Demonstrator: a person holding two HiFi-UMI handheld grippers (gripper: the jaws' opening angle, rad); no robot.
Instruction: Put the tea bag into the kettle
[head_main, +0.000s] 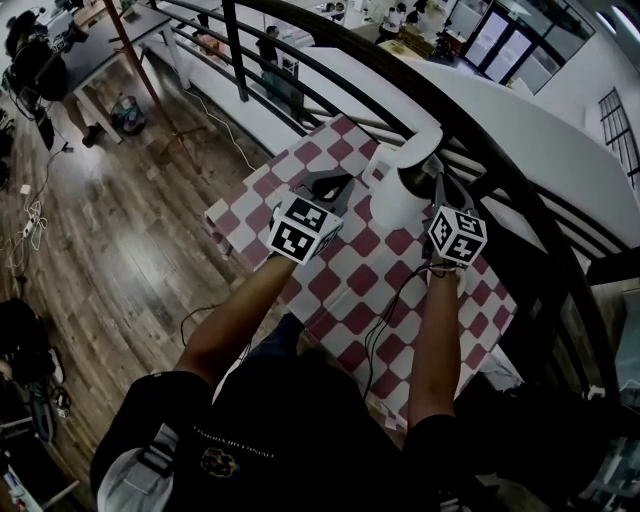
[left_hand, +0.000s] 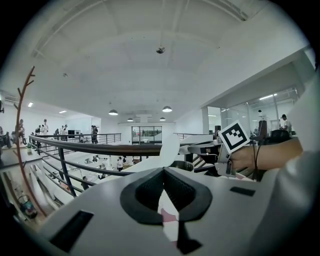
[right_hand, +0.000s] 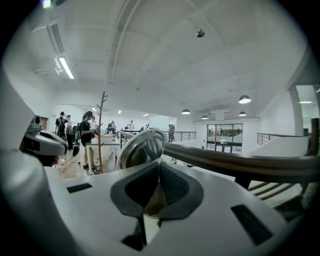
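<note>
Right gripper (right_hand: 159, 166) clamped on what looks like the tea bag (right_hand: 150, 200), left gripper (left_hand: 163, 171) jaws together; released short of the open kettle (head_main: 400, 195), the bag could land on the cloth (head_main: 345, 300).

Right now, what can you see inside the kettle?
The kettle has its lid raised, but only the dark rim of its mouth shows. Its own wall covers the interior, so any contents cannot be told.
</note>
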